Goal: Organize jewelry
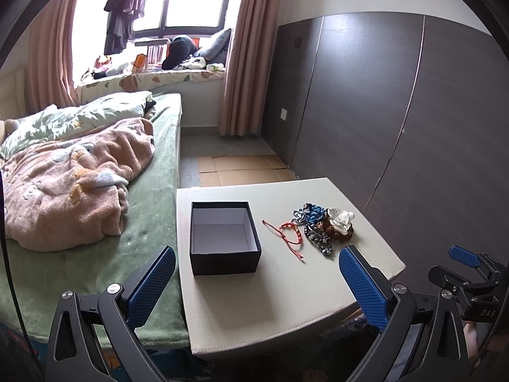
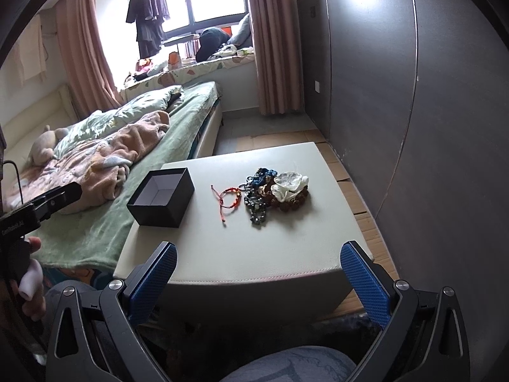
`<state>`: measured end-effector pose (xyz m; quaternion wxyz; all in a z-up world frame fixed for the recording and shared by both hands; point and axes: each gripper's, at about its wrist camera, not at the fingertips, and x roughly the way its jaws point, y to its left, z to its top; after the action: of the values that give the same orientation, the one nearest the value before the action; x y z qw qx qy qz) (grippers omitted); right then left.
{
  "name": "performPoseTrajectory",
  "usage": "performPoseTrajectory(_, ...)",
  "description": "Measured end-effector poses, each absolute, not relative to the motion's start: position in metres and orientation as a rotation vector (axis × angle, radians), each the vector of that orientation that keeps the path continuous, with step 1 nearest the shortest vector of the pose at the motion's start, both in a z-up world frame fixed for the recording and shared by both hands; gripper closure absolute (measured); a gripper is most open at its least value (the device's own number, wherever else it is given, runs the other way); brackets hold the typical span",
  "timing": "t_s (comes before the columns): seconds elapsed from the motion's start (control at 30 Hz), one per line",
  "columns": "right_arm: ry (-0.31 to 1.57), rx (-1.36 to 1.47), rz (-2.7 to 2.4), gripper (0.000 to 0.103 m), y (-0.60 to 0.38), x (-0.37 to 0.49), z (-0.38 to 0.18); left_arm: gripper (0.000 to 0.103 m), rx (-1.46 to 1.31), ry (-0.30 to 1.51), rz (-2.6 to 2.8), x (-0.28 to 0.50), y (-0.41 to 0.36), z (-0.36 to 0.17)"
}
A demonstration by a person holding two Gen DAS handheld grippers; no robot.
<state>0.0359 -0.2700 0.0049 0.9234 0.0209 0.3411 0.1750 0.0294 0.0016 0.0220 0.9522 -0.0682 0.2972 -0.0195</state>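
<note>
Jewelry waits on a pale cream leather-look stool (image 1: 286,312) beside the green-covered bed (image 1: 152,210), and it is all still outside its container. Farthest left stands the open black cardboard box with a white lining (image 1: 224,238), lid off and empty, probably set there as the place to collect everything. Just right of it, apart from the box, lies a thin red cord bracelet (image 1: 291,234) by itself, so it looks the easiest first pick. Next comes the heaped pile of beaded bracelets in blue, grey and brown with a clear crystal piece on top (image 1: 324,226), tangled together and likely needing separating. The left gripper (image 1: 257,286) hangs short of the stool, jaws spread wide and empty; the right gripper (image 2: 259,281) likewise, wide apart, holding nothing. White lettering on the left gripper's body, seen from the right wrist view, is too small to read surely.
</note>
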Motion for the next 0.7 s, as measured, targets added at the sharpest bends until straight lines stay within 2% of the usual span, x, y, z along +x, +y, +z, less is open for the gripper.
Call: performPoseTrajectory(0.7, 0.825, 0.213, 0.385, 0.000, -0.282, 0.133, -0.002, 0.002, -0.038, 0.666, -0.167, 0.115, -0.041, 0.043)
